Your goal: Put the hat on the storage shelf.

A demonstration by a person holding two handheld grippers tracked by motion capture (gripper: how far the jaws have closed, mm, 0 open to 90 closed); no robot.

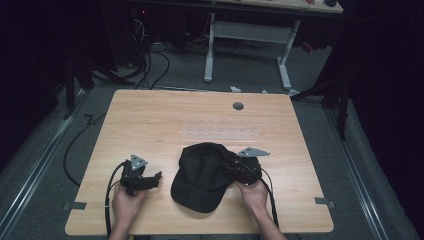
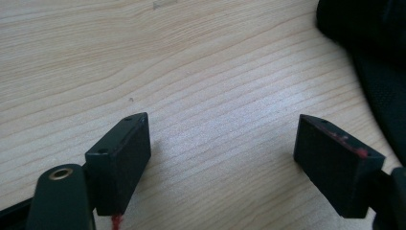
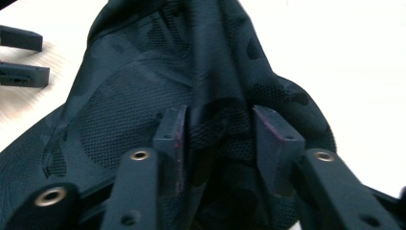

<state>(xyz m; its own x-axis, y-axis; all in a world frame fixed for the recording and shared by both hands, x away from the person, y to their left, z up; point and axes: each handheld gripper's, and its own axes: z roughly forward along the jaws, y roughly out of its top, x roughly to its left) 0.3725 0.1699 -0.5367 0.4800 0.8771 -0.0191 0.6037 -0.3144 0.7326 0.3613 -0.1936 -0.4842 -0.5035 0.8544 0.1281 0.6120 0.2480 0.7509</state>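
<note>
A black cap (image 1: 200,175) lies on the wooden table (image 1: 150,120) near its front edge, brim toward me. My right gripper (image 1: 232,167) sits at the cap's right side. In the right gripper view its jaws (image 3: 220,127) stand narrow, pinching a raised fold of the cap's mesh cloth (image 3: 143,96). My left gripper (image 1: 159,177) rests on the table just left of the cap, apart from it. It is open (image 2: 222,143) over bare wood, with the cap's edge (image 2: 378,57) at the right. The left gripper's fingers (image 3: 21,57) show beyond the cap.
A grey grommet (image 1: 238,106) sits near the table's far edge and a faint clear strip (image 1: 220,134) lies mid-table. Tape tabs (image 1: 75,205) mark the front corners. Behind stand another desk's white legs (image 1: 247,35) and floor cables (image 1: 150,60).
</note>
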